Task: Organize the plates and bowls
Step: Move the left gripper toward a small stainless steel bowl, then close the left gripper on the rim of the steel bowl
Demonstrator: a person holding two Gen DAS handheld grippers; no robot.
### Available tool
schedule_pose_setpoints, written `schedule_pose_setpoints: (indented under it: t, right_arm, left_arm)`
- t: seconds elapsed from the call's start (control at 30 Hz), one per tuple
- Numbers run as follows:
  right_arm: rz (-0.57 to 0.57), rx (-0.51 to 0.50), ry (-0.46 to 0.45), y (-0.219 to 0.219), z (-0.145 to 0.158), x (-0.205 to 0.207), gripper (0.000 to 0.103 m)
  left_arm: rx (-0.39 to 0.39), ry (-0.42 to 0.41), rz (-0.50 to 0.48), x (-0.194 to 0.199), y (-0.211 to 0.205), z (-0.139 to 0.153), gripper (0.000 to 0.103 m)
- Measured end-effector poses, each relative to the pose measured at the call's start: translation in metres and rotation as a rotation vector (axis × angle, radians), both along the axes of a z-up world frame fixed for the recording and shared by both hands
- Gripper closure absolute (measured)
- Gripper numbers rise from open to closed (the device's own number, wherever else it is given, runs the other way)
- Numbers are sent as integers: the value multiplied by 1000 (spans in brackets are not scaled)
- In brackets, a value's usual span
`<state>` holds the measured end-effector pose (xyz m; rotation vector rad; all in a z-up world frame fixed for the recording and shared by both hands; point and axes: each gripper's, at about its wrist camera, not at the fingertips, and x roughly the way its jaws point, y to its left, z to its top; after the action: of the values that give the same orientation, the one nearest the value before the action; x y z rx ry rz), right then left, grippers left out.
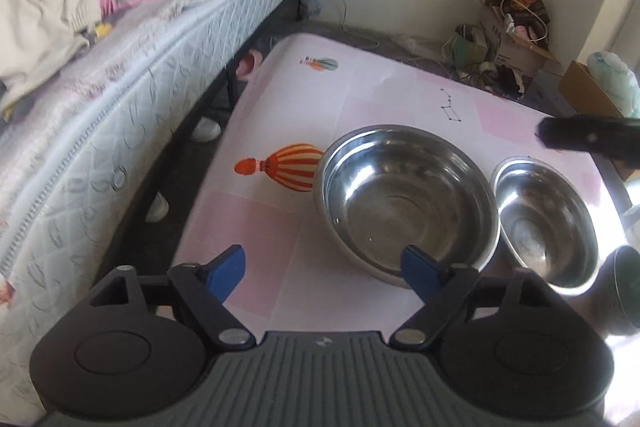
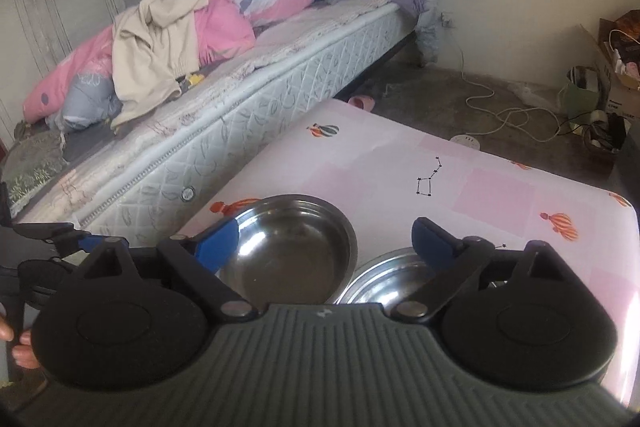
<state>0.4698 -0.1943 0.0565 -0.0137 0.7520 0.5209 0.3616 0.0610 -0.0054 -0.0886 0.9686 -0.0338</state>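
Two empty steel bowls stand side by side on a table with a pink balloon-print cloth [image 1: 360, 87]. The large bowl [image 1: 404, 203] is left of the small bowl [image 1: 544, 223]. My left gripper [image 1: 324, 267] hovers open over the cloth at the large bowl's near-left side, and its right fingertip [image 1: 420, 267] overlaps the near rim. In the right wrist view my right gripper [image 2: 326, 239] stands open above the large bowl [image 2: 292, 251] and the small bowl [image 2: 392, 279], with nothing held. The left gripper [image 2: 60, 239] shows at the far left, with a hand [image 2: 16, 343] below it.
A bed [image 2: 240, 107] piled with bedding runs along the table's left side, with slippers [image 1: 204, 129] beneath it. Boxes and bags [image 1: 516, 39] clutter the far corner. A white cable and power strip [image 2: 466, 141] lie on the floor. A dark cup [image 1: 624, 287] stands right of the small bowl.
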Motion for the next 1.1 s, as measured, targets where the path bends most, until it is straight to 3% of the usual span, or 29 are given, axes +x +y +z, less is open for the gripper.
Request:
schedule_pose_setpoints:
  t: [0.07, 0.2, 0.33, 0.67, 0.83, 1.1]
  right_arm:
    - [9, -26, 46, 12, -16, 25, 21]
    - [10, -35, 147, 27, -51, 63, 35]
    - [20, -36, 192, 35, -72, 81, 51]
    - [47, -41, 245, 50, -94, 97, 80]
    - [38, -47, 248, 49, -99, 100, 88]
    - [35, -71, 283, 52, -113, 103, 89]
  left_arm:
    - [-29, 45, 16, 12, 2, -9, 34]
    - [-63, 101, 29, 28, 3, -22, 43]
    - [-77, 137, 46, 38, 3, -31, 60]
    - [-130, 193, 65, 52, -1, -44, 74]
    - [-119, 202, 77, 56, -5, -47, 83]
    - [-126, 224, 105, 60, -5, -54, 81]
